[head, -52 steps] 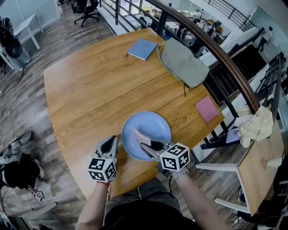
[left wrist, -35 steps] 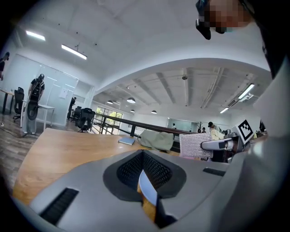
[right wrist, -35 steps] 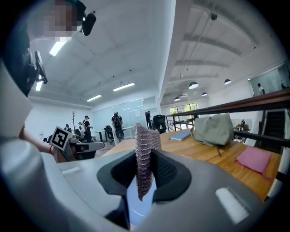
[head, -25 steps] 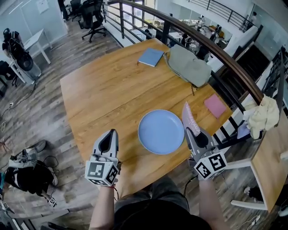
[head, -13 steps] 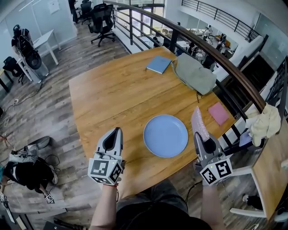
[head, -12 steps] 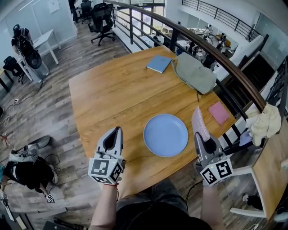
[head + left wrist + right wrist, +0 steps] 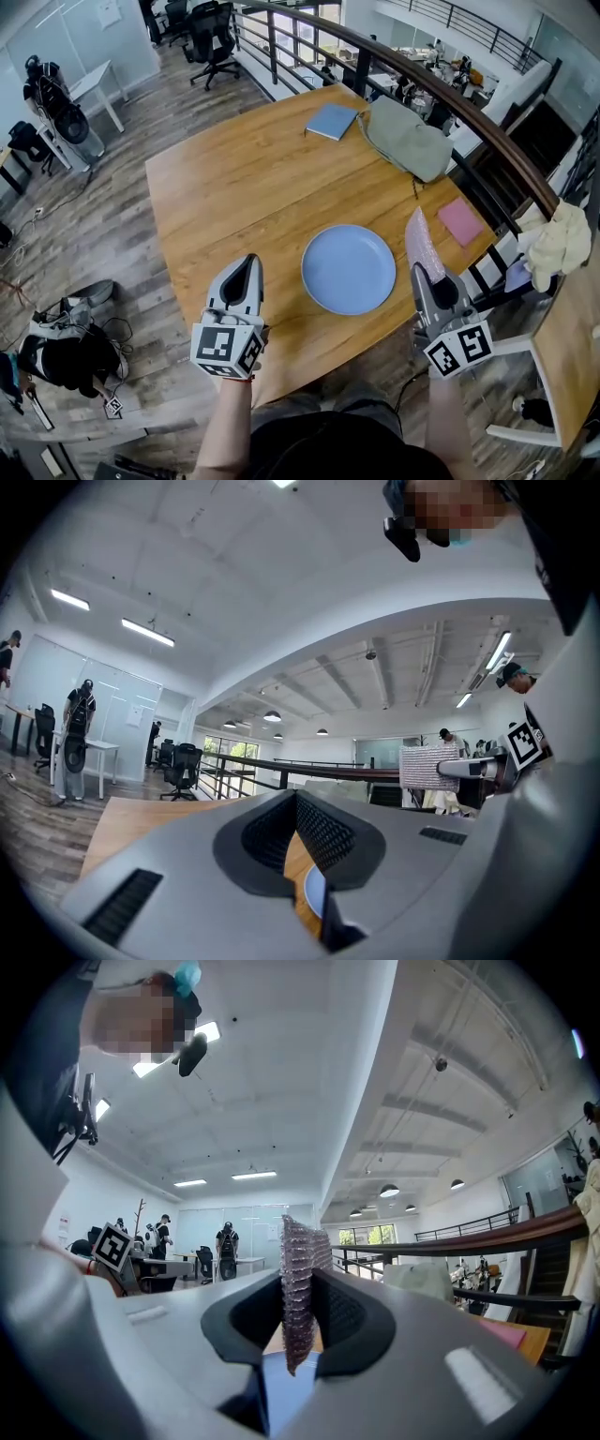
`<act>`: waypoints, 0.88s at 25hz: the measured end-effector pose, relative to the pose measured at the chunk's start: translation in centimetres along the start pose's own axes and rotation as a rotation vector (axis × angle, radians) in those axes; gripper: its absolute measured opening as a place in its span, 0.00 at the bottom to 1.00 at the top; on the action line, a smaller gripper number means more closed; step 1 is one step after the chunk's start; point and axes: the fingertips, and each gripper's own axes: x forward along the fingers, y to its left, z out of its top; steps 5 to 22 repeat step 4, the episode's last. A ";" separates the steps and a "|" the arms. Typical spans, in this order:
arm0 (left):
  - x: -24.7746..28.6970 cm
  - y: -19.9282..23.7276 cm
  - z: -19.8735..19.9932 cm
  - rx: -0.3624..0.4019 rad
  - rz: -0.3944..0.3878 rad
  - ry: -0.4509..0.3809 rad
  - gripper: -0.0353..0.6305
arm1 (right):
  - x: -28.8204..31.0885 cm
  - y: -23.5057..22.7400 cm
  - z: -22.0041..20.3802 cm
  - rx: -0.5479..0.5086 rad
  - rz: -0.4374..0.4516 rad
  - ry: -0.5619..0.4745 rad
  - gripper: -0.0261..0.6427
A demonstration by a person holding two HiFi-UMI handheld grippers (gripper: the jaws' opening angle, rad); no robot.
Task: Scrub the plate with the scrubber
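Note:
The round blue plate (image 7: 349, 269) lies bare on the wooden table (image 7: 244, 187), near its front edge. My right gripper (image 7: 429, 272) hangs just right of the plate, raised off it, shut on the pink-grey scrubber (image 7: 420, 244), which stands on edge between the jaws. In the right gripper view the scrubber (image 7: 297, 1288) rises from the jaws with a strip of the plate (image 7: 286, 1393) below. My left gripper (image 7: 247, 270) hovers left of the plate with its jaws together and nothing in them. The left gripper view shows a sliver of plate (image 7: 314, 892) and the scrubber (image 7: 428, 766) off to the right.
At the table's far side lie a blue notebook (image 7: 333, 121) and a grey-green bag (image 7: 405, 139). A pink pad (image 7: 461, 221) rests near the right edge. A dark railing (image 7: 487, 131) runs behind the table. A pale cloth (image 7: 558, 246) hangs on furniture at right.
Two seconds ago the scrubber was down on the plate. My right gripper has since lifted it off and moved right of the plate. The left gripper stayed on the left.

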 end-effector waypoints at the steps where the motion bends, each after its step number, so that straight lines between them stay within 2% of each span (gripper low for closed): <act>1: -0.2 0.0 0.0 -0.003 0.004 0.001 0.05 | 0.0 0.2 0.0 -0.002 0.007 0.003 0.17; 4: -1.0 -0.1 -0.4 -0.023 0.016 0.013 0.05 | -0.3 1.2 0.3 -0.017 0.034 0.019 0.17; 22: -1.0 -0.1 -0.4 -0.023 0.016 0.013 0.05 | -0.3 1.2 0.3 -0.017 0.034 0.019 0.17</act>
